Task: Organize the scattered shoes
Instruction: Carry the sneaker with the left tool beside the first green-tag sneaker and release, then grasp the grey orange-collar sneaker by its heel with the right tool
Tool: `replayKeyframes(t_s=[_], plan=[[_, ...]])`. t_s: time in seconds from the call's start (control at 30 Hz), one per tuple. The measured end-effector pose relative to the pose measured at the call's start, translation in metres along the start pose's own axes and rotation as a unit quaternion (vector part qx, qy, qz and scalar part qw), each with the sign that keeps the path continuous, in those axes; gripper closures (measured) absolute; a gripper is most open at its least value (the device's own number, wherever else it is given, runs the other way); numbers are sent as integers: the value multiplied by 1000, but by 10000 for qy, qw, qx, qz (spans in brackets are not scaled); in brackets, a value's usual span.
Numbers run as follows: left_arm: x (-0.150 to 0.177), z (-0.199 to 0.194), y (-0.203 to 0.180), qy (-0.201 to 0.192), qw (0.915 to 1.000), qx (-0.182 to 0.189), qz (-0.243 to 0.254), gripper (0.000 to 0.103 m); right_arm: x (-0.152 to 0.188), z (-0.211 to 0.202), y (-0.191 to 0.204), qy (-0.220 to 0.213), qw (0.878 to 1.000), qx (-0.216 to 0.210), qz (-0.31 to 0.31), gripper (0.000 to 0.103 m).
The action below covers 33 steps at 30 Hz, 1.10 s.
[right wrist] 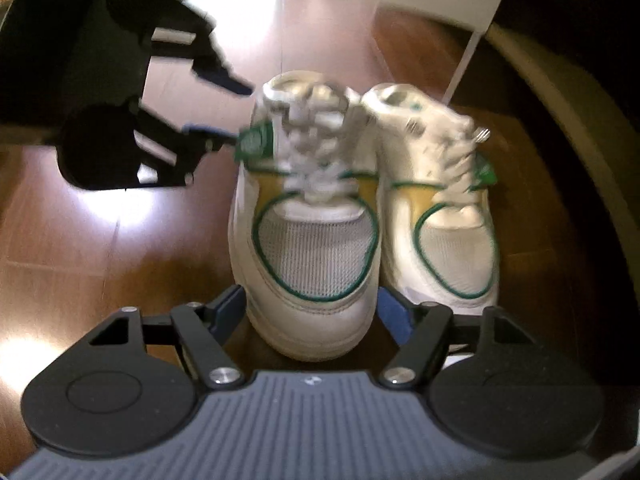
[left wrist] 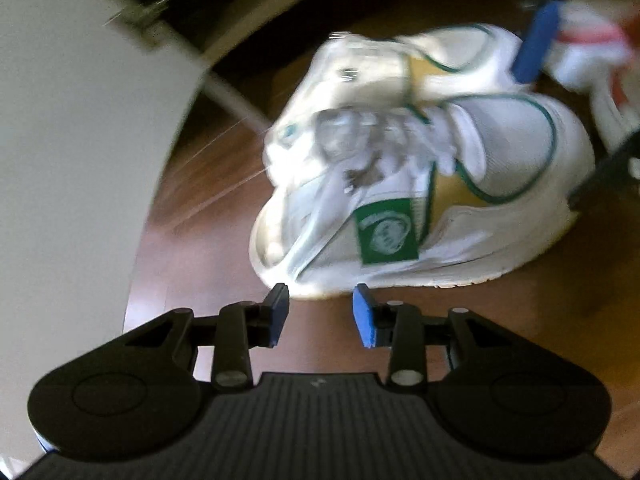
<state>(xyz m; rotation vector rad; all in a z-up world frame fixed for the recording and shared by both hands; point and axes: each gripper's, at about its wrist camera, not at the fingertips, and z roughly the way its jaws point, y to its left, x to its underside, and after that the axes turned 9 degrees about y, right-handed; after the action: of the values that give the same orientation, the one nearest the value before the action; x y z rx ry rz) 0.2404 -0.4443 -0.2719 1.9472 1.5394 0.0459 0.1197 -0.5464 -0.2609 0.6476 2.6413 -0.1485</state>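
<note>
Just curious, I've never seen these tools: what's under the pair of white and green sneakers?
The sneakers stand side by side on a brown wooden floor. The boards directly beneath their soles are covered, so anything there cannot be seen.

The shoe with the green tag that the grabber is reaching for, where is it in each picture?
Left wrist view: the shoe with the green tag lies in the middle, just past the open left gripper.
Right wrist view: that shoe sits in the centre, its toe between the right gripper fingers.
Shared landmark: the second matching shoe right beside it on the wooden floor.
</note>
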Motion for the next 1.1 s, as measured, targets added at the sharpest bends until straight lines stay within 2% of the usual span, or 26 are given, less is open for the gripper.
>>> replayKeyframes(t_s=[0.03,0.13,0.2,0.23,0.3,0.33,0.37,0.4,0.43,0.47,0.53,0.57,0.63,0.7,0.8,0.83,0.9,0.93,1.0,1.03,1.1], plan=[[13,-14,4,106,9986,130,-509,53,2,-4,-1,-77,9999,-18,121,21],[54,-60,7,255,9880,663,-1374,53,13,-20,-7,-287,9978,-211,566,21],[103,-114,-1,518,9756,1251,-1726,53,23,-24,-5,-240,9974,-274,623,21],[115,-129,-2,626,9728,1384,-1747,53,27,-25,-4,-200,9975,-293,618,21],[163,-190,-9,1248,9603,1603,-1913,53,36,-28,4,-86,9978,-351,563,21],[170,-202,-7,1396,9556,1624,-2023,53,42,-30,11,3,9978,-421,511,21],[187,-229,-4,1707,9429,1639,-2345,53,50,-33,20,105,9975,-524,458,21],[207,-259,3,2041,9265,1559,-2751,53,54,-34,26,173,9970,-613,440,21],[216,-274,8,2211,9170,1466,-2978,53,58,-34,32,244,9962,-722,429,21],[231,-304,16,2461,9005,1202,-3378,51,61,-35,42,308,9950,-865,397,21],[249,-348,27,2824,8743,692,-3886,48,64,-35,68,413,9909,-1249,268,21],[255,-374,32,2987,8605,323,-4115,48,66,-35,81,465,9883,-1440,204,21],[264,-409,39,3034,8445,-155,-4411,43,61,-32,103,511,9853,-1627,23,22],[266,-438,47,2754,8341,-528,-4751,32,39,-28,132,508,9828,-1761,-216,24],[268,-440,58,2300,8257,-554,-5121,29,-28,-18,177,494,9731,-2216,-389,31],[271,-439,61,2231,8254,-528,-5159,29,-51,-15,189,509,9697,-2352,-423,37],[276,-432,72,2219,8228,-584,-5200,29,-96,-5,214,535,9647,-2533,-481,38],[276,-430,74,2245,8229,-572,-5188,29,-121,2,231,571,9624,-2599,-550,38],[278,-424,74,2252,8296,-468,-5089,29,-167,19,270,717,9570,-2704,-774,38],[279,-422,73,2264,8320,-451,-5045,29,-176,26,283,844,9552,-2729,-773,38],[284,-420,71,2362,8303,-482,-5025,29,-198,49,316,1216,9518,-2732,-679,42]])
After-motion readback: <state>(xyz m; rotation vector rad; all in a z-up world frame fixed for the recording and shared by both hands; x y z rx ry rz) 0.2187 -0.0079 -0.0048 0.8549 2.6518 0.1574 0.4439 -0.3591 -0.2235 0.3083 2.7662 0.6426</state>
